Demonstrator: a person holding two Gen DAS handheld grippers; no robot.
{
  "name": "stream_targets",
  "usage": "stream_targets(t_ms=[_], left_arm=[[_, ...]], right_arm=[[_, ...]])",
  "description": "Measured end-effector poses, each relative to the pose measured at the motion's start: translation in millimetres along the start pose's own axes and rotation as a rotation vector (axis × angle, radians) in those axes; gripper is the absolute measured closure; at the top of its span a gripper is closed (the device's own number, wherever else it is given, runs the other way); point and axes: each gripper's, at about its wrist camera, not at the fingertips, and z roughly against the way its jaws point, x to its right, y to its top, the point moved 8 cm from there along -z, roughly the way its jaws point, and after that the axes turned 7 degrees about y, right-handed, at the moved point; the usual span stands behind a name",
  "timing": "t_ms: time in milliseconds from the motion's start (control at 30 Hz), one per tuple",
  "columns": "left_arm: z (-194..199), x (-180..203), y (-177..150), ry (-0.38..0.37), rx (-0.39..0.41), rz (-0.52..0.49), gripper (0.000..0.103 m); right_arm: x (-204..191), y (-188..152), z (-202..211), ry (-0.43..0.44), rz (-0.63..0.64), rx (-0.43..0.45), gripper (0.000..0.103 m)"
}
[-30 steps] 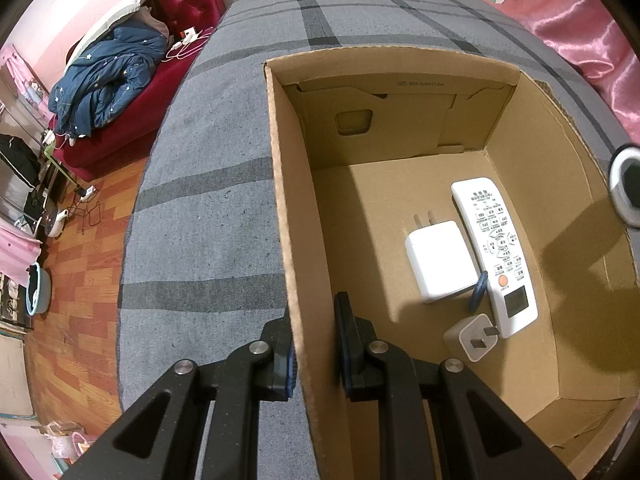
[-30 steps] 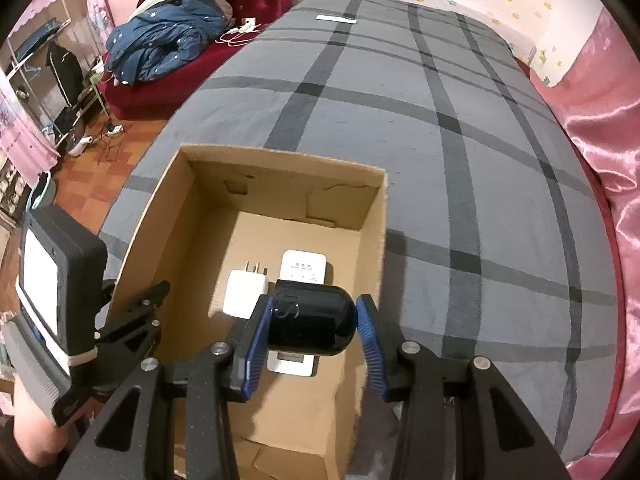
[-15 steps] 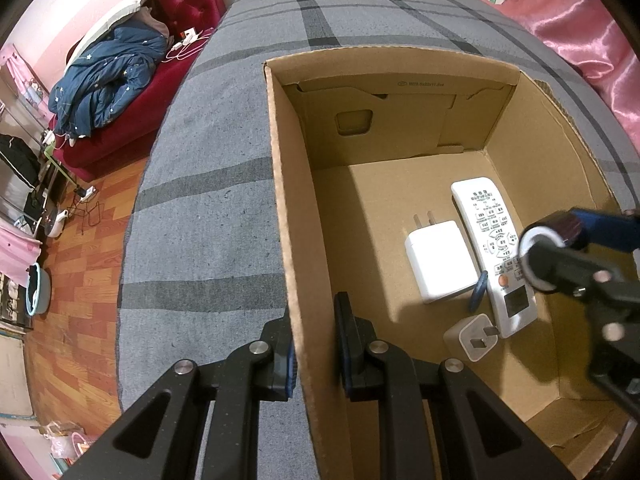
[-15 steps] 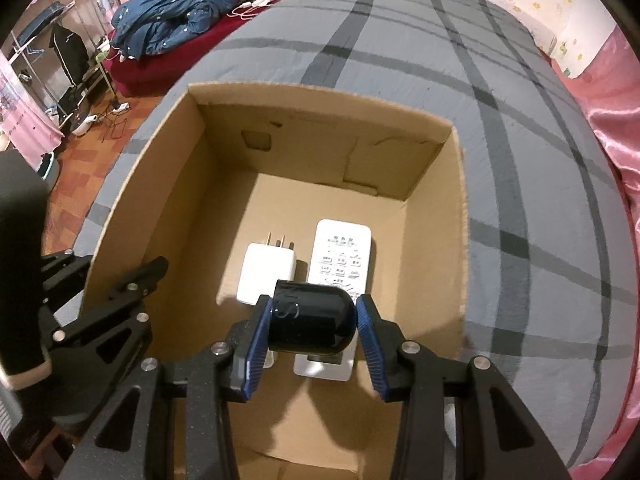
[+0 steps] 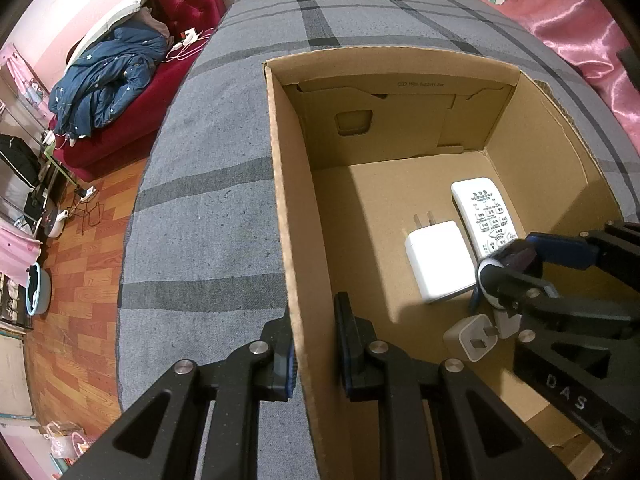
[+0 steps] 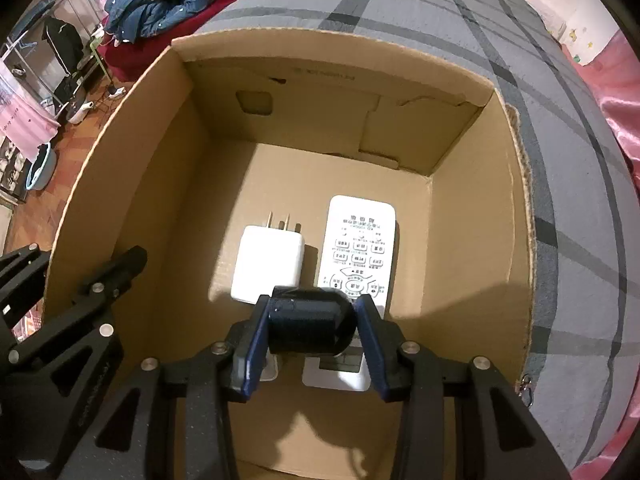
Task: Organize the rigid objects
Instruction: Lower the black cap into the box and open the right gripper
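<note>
An open cardboard box [image 5: 288, 216] [image 6: 516, 216] stands on a grey plaid bed. My left gripper [image 5: 314, 344] is shut on the box's left wall, one finger outside and one inside. My right gripper [image 6: 312, 334] [image 5: 516, 264] is shut on a black cylinder [image 6: 310, 326] with a white end [image 5: 490, 272] and hangs inside the box. On the box floor lie a white remote [image 6: 360, 256] [image 5: 482, 212], a large white charger [image 6: 270, 264] [image 5: 436, 264] and a small white plug [image 5: 470, 338]. The cylinder is just above the remote's lower half.
The grey plaid bedcover [image 5: 208, 208] surrounds the box. A red sofa with a blue jacket [image 5: 108, 76] stands to the left, over a wooden floor [image 5: 76, 300]. Pink satin fabric [image 5: 572, 20] lies along the bed's right side. Bare box floor [image 5: 372, 208] lies left of the charger.
My right gripper has come down into the box with the black cylinder, from above the rim to just over the remote. The left gripper has stayed on the wall.
</note>
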Motion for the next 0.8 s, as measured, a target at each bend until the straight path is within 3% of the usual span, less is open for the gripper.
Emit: stream_targets(t_ms=[400, 500, 800], left_arm=[[-0.8, -1.3, -0.4, 0.001, 0.001, 0.0, 0.085], [-0.9, -1.3, -0.4, 0.002, 0.0, -0.001, 0.085], [-0.6, -1.7, -0.1, 0.005, 0.0, -0.003, 0.085]], right_arm=[[-4.8, 0.5, 0.2, 0.02, 0.005, 0.01, 0.058], [-6.6, 1.8, 3.2, 0.028, 0.009, 0.024, 0.051], [-7.0, 5.1, 19.4, 0.03, 0.002, 0.052, 0.05]])
